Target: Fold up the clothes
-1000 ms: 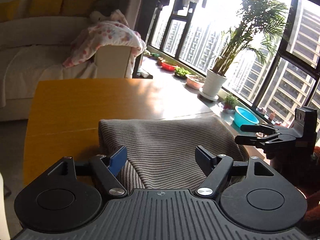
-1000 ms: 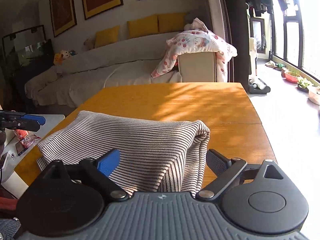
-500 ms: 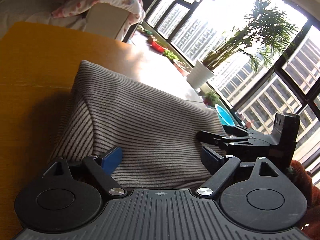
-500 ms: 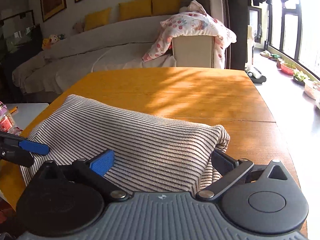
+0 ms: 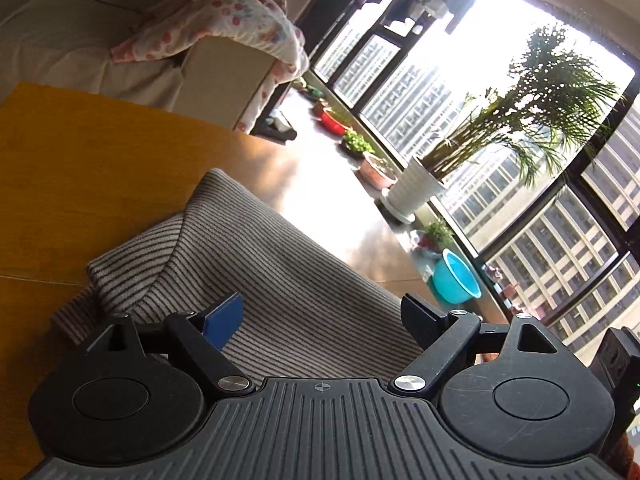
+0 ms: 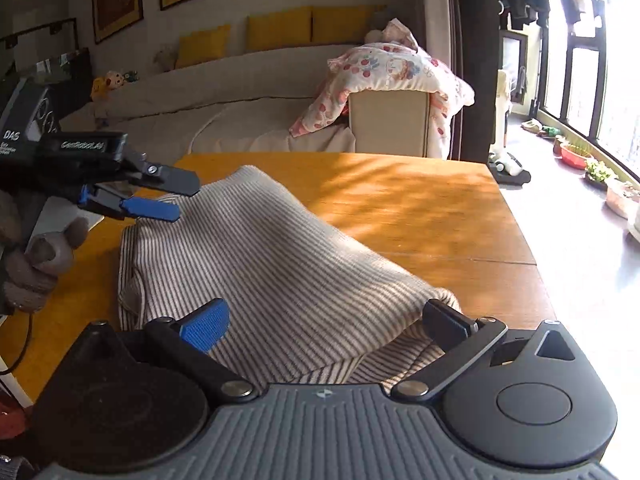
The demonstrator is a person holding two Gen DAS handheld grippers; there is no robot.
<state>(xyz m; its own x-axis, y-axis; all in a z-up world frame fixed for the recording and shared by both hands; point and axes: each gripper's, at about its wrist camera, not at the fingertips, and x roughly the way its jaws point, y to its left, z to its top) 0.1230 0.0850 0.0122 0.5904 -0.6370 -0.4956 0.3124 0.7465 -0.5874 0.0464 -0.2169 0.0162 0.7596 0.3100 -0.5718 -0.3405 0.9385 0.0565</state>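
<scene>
A folded cream cloth with thin dark stripes lies bunched on the orange wooden table. My right gripper is open at its near edge. The cloth fills the gap between the fingers and humps up by the right one, and the blue pad's face is bare. My left gripper hovers open just above the cloth's far left corner. In the left wrist view its fingers stand wide around the left gripper's midpoint, over the striped cloth, with the pads not pressing on it.
A sofa with a floral blanket stands behind the table. Along the window are a potted palm, small plant pots and a blue basin. A brown plush toy sits off the table's left edge.
The cloth has sunk from a raised hump to a lower mound on the table. My left gripper has rolled, widened its jaws and swung over the cloth's far corner. The right gripper has shifted a little.
</scene>
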